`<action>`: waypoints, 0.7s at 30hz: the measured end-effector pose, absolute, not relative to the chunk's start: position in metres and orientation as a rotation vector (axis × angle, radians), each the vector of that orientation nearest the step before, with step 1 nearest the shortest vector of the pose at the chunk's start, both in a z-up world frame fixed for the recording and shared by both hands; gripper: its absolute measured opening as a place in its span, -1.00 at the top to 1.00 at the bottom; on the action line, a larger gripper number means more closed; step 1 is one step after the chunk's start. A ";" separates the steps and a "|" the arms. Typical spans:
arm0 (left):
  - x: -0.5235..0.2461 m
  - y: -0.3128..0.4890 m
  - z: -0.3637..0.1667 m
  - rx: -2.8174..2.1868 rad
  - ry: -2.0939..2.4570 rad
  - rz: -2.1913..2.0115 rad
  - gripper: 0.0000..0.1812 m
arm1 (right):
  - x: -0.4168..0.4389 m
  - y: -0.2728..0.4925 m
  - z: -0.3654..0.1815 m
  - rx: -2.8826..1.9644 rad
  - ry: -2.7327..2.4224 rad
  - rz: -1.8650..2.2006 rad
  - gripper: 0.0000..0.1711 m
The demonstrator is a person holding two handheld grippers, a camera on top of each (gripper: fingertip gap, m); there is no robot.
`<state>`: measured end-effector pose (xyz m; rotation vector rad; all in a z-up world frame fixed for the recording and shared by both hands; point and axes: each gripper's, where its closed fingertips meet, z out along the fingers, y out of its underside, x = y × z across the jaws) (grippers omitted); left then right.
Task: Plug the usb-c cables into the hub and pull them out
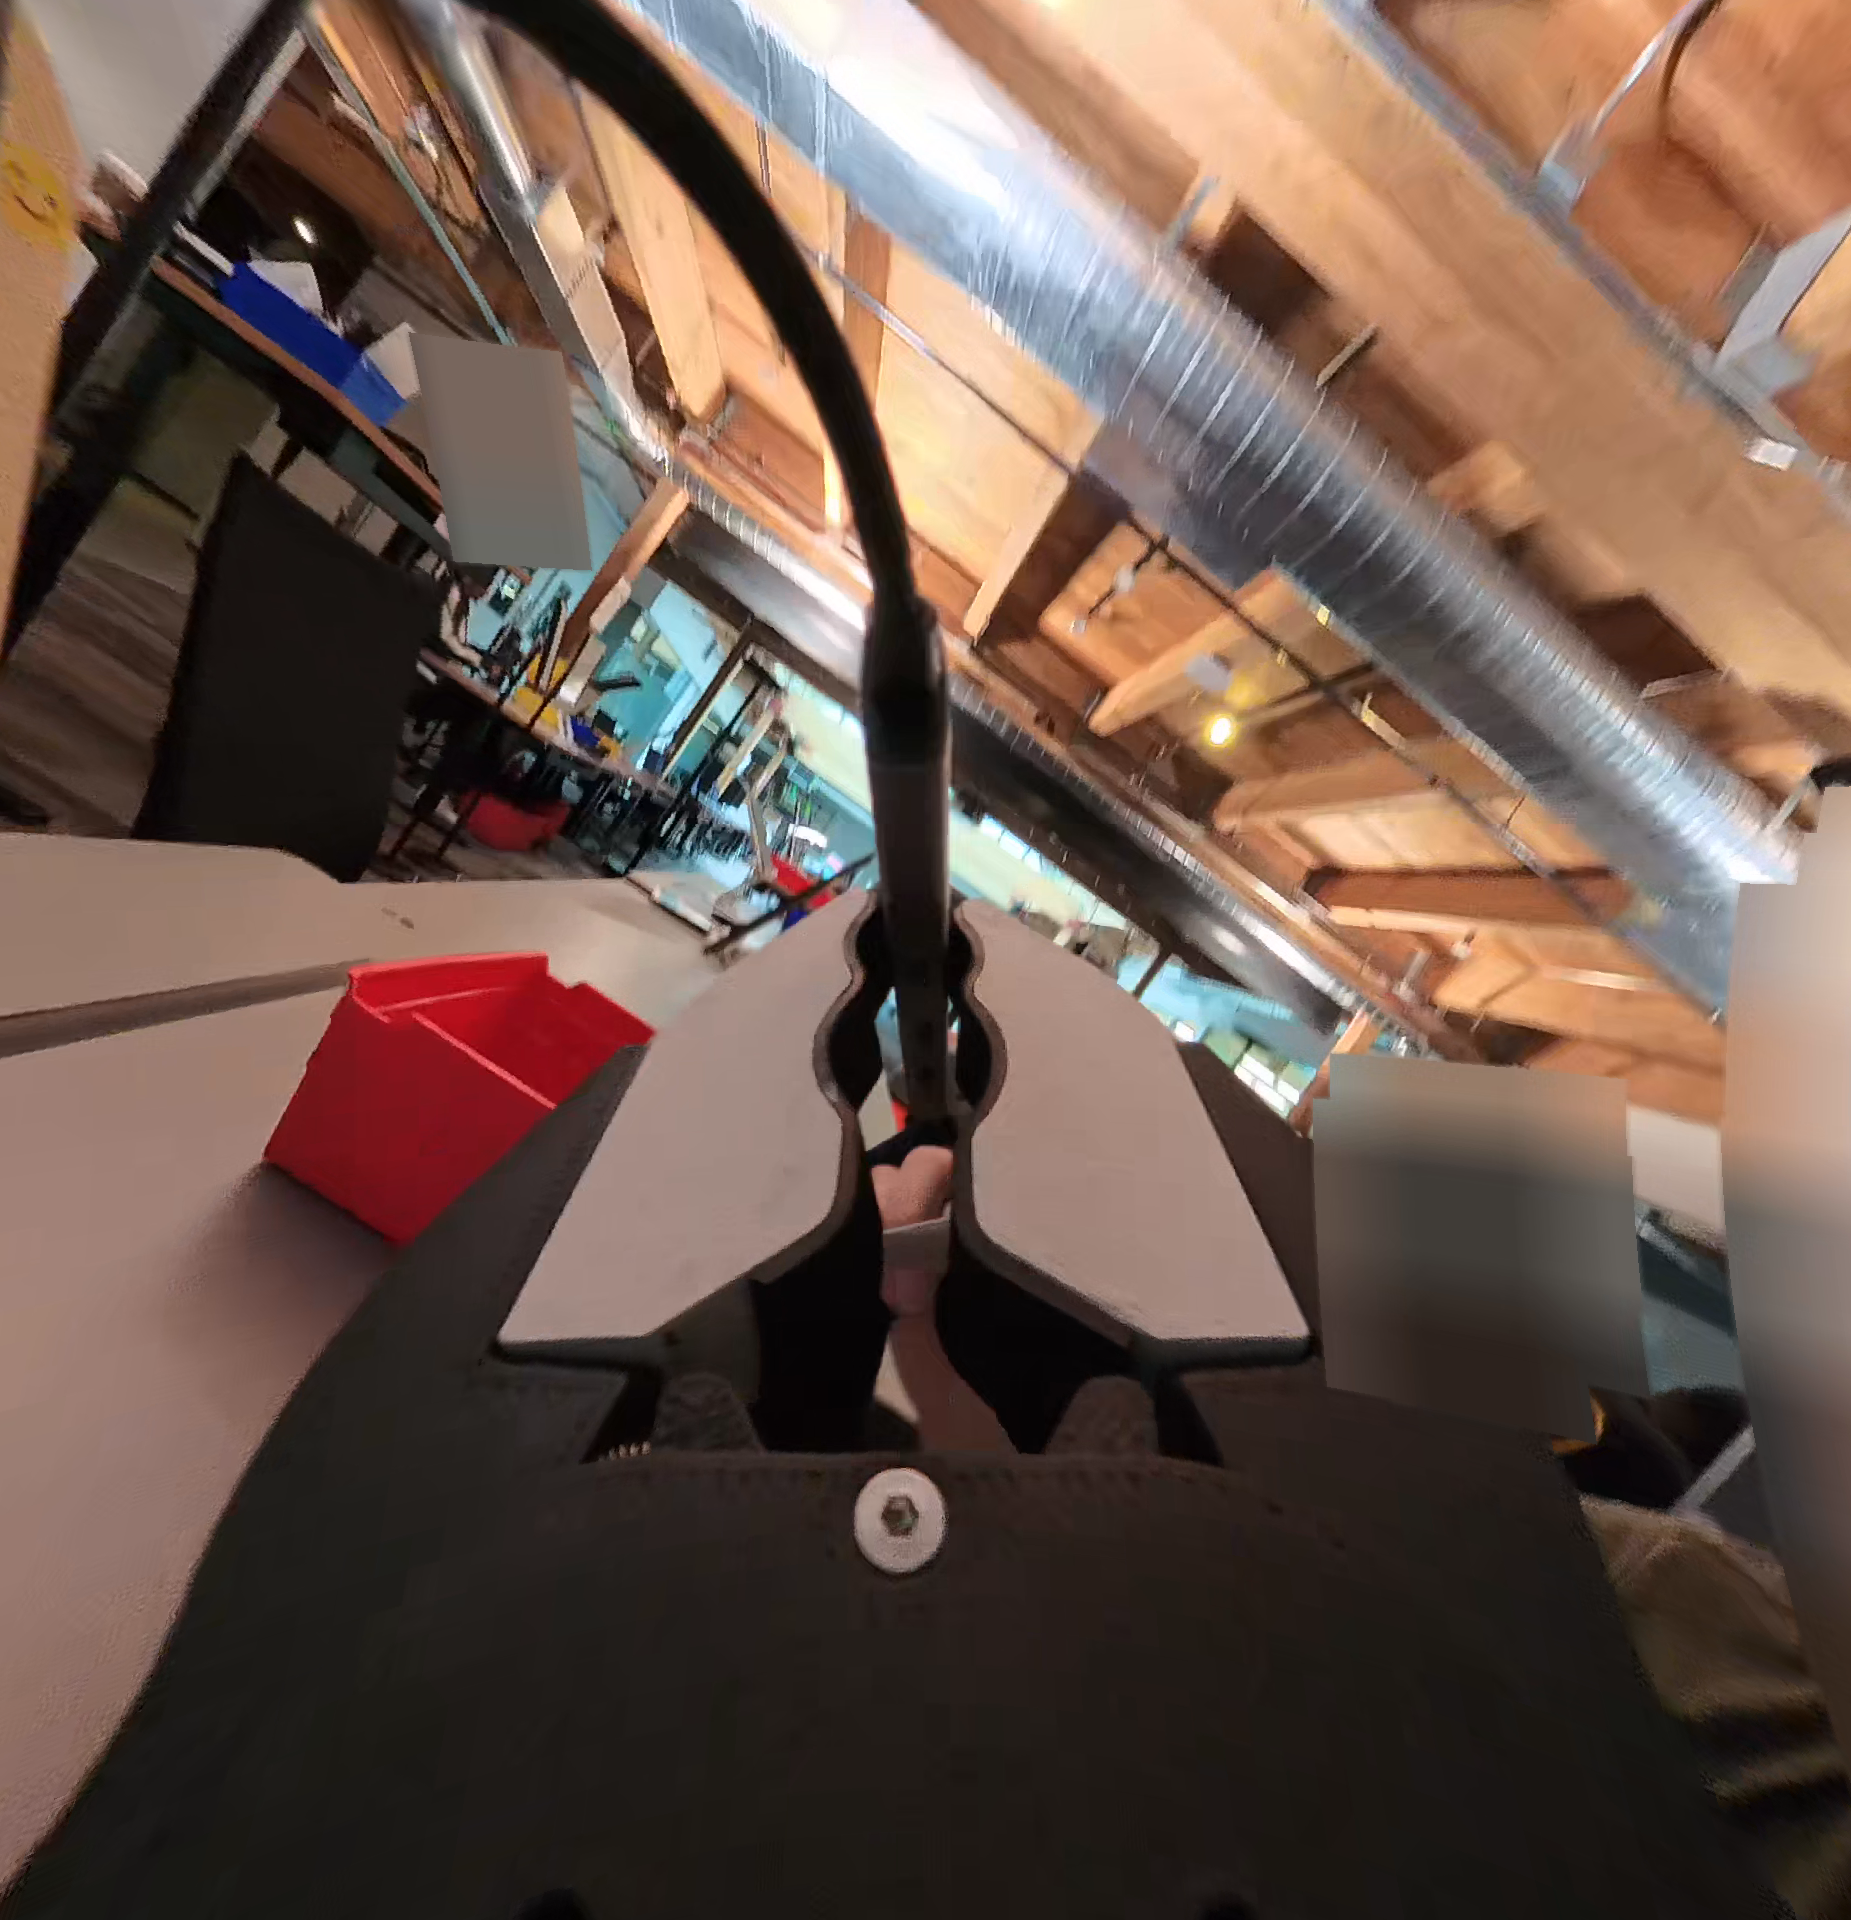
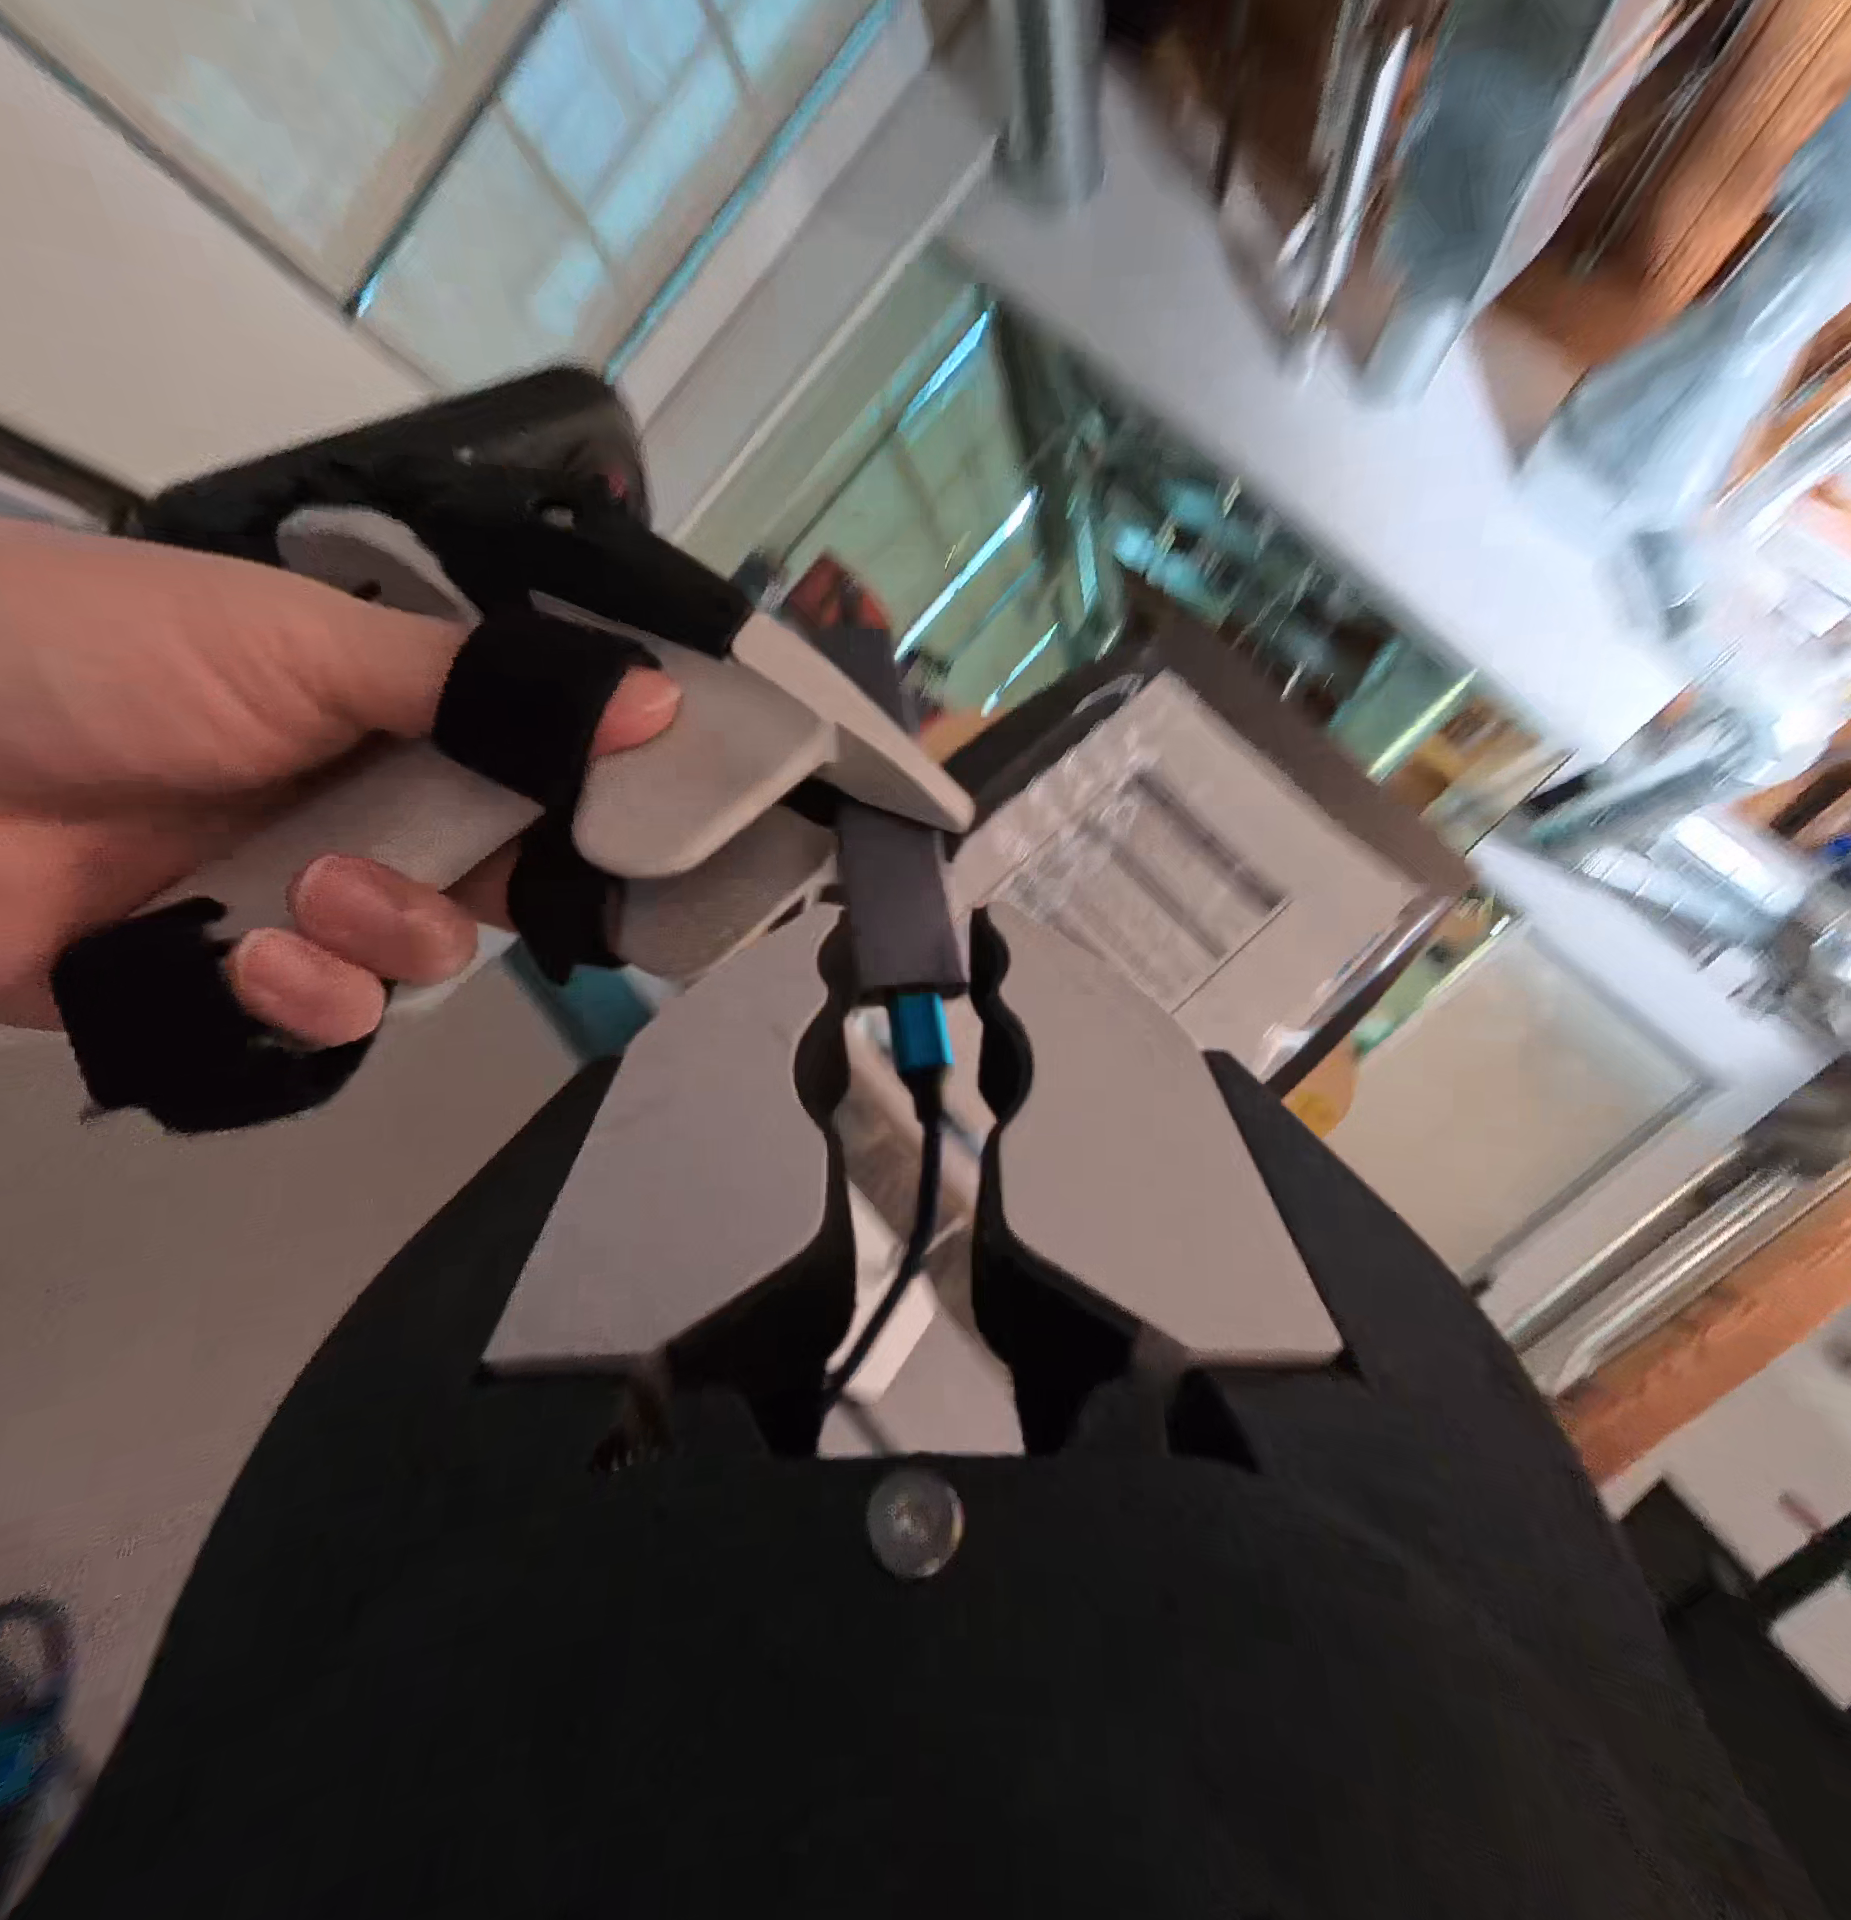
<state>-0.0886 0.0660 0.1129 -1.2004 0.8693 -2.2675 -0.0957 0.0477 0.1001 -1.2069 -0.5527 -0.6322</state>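
My left gripper (image 1: 913, 935) is shut on the slim dark grey hub (image 1: 908, 831), held in the air edge-on. The hub's black cable (image 1: 775, 260) arcs up and away to the left. In the right wrist view, the left gripper (image 2: 879, 831) and the gloved hand (image 2: 277, 727) holding it come in from the left, with the hub (image 2: 895, 904) pointing down. A blue usb-c plug (image 2: 916, 1029) sits in the hub's end. Its dark cable (image 2: 926, 1195) runs down between the fingers of my right gripper (image 2: 910, 935). The right jaws stand apart on either side of the plug.
A red open bin (image 1: 433, 1081) stands on the grey table (image 1: 121, 1299) to the left of my left gripper. A dark chair back (image 1: 287, 675) and other workbenches lie beyond the table. The right wrist view background is blurred.
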 end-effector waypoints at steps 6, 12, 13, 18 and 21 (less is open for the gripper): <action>-0.102 0.083 0.120 -1.254 0.824 -2.386 0.91 | -0.094 0.043 0.098 -1.093 -0.581 -0.553 0.74; -0.103 0.072 0.124 -1.256 0.895 -2.362 0.91 | -0.098 0.040 0.097 -1.086 -0.609 -0.466 0.87; -0.103 0.071 0.124 -1.261 0.914 -2.354 0.91 | -0.098 0.039 0.097 -1.091 -0.607 -0.461 0.87; -0.102 0.063 0.124 -1.267 0.959 -2.368 0.91 | -0.100 0.037 0.098 -1.079 -0.617 -0.454 0.87; -0.103 0.060 0.125 -1.266 0.992 -2.384 0.90 | -0.103 0.033 0.100 -1.072 -0.619 -0.426 0.87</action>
